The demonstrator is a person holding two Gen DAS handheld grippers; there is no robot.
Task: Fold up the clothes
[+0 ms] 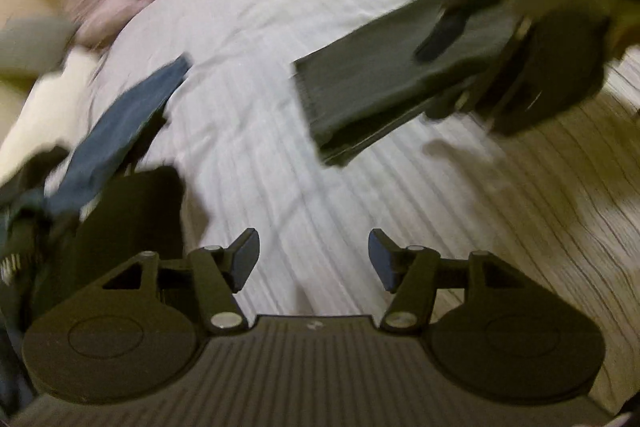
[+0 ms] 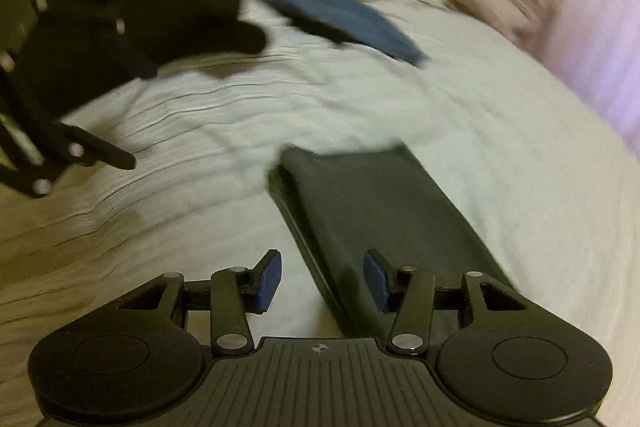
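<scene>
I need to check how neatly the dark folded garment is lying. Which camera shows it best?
The right wrist view: the dark folded garment fills the centre, its layered left edge visible, running out from between the open fingers of the right gripper over the white bedding. The left wrist view shows it side-on, blurred, partly hidden by the right gripper.

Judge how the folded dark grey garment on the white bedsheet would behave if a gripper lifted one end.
The folded dark grey garment would probably droop: it is soft layered cloth. Its folds may slip open. It probably won't roll, lying flat.
</scene>
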